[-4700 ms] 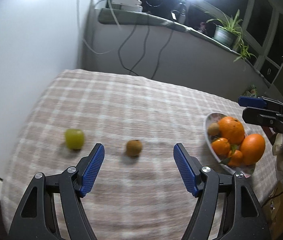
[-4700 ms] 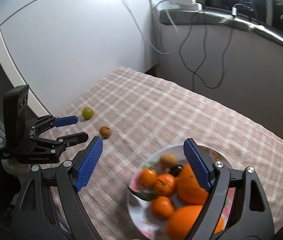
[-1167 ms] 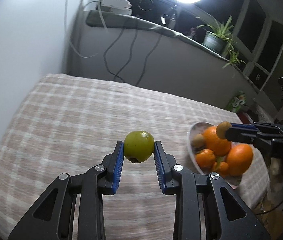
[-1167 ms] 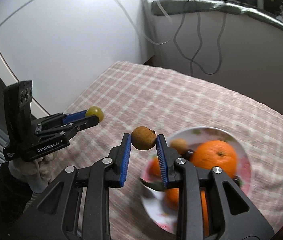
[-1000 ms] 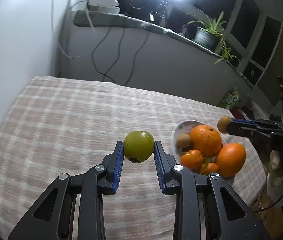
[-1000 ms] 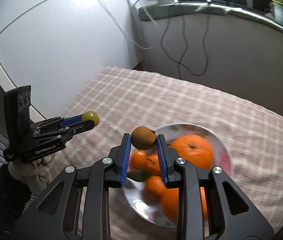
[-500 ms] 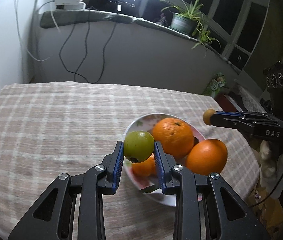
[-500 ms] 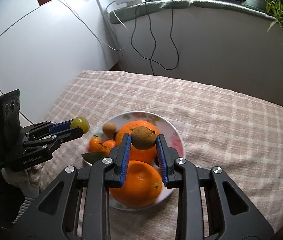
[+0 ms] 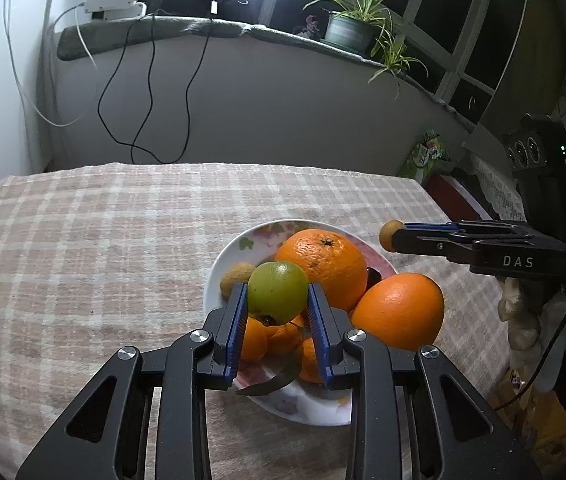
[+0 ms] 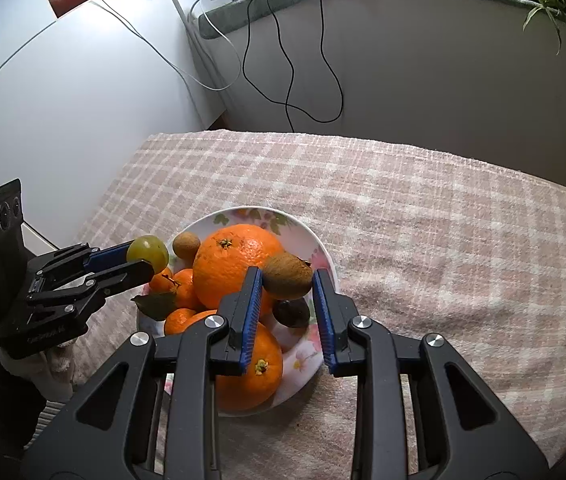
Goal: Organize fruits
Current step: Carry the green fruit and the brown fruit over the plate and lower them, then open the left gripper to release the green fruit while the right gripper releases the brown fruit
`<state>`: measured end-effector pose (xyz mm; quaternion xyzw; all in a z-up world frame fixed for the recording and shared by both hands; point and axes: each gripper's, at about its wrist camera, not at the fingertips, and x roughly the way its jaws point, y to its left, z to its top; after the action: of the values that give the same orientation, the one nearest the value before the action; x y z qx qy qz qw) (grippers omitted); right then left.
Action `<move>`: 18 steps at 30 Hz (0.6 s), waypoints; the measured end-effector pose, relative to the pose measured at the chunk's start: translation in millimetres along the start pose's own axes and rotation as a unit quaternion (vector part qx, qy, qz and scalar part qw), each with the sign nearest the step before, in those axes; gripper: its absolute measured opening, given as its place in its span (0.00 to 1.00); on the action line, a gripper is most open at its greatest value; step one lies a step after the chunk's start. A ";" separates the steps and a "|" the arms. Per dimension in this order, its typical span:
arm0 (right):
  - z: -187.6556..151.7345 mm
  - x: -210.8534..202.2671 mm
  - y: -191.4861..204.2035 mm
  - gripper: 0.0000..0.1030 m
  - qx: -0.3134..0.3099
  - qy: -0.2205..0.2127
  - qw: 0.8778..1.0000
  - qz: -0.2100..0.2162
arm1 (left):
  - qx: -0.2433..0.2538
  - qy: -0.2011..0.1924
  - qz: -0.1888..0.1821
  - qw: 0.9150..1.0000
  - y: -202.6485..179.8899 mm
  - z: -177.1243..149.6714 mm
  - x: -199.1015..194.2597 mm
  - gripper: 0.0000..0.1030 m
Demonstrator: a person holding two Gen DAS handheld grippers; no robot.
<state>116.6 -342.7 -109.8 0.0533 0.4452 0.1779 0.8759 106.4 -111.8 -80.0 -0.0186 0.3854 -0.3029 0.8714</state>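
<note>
We've got the green fruit [image 9: 277, 298] pinched in the left gripper [image 9: 277, 308] and the brown fruit [image 10: 287, 275] in the right gripper [image 10: 287, 292], both above the plate [image 10: 243, 213]. Small, light, firm-looking, probably roll-prone; side grips at the widest part suit them, and the piled oranges [image 10: 235, 264] leave few gaps.

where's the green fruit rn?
The green fruit is clamped in the left gripper, held above the near-left part of the plate, in front of the big orange.
</note>
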 end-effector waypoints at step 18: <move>1.6 2.8 -0.3 0.35 0.001 0.002 1.000 0.012 | 0.010 0.008 0.007 1.000 -5.6 3.1 6.0 0.29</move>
<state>119.5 -341.9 -111.1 0.0598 0.4461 0.1882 0.8729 108.8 -120.3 -80.3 -0.0055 0.3892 -0.3011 0.8706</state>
